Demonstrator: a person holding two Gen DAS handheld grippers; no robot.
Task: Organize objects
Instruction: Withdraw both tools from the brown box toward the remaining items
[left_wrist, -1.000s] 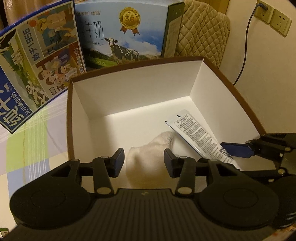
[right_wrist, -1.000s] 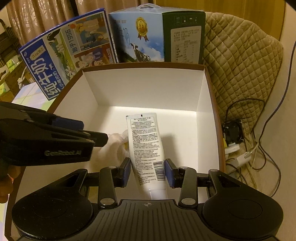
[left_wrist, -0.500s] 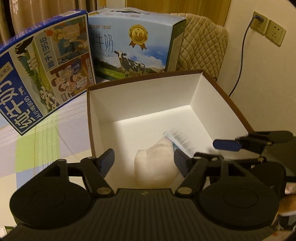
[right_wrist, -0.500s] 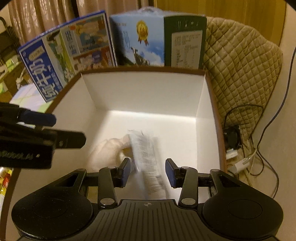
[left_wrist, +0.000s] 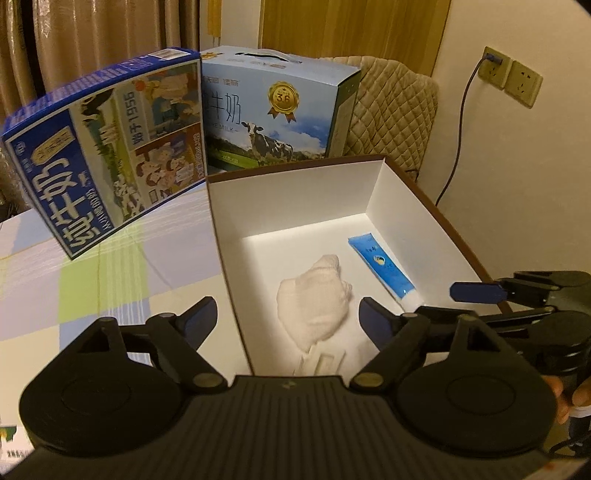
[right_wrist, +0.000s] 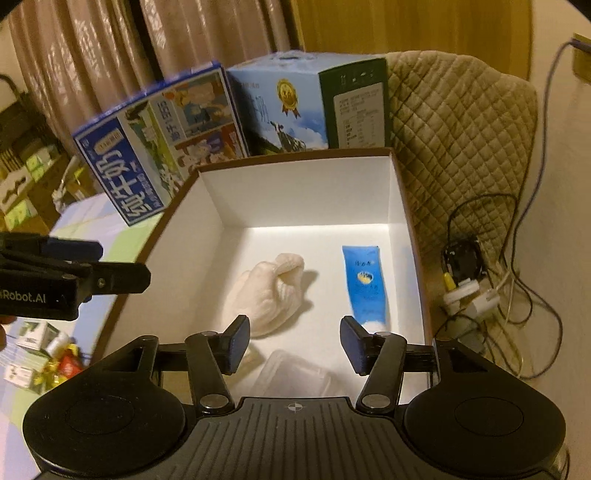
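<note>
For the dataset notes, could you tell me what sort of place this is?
Most likely a room in a home. Milk gift cartons stand on a checked tablecloth beside the open box, with a quilted chair cover, curtains and wall sockets behind.

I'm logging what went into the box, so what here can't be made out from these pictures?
- Clear item at the box's near wall: right wrist view, blurred, half hidden by the right gripper.
- Print on the blue tube: too small.
- Small packets on the table: left edge, blurred.
- Cloth: folds hide what it is.
</note>
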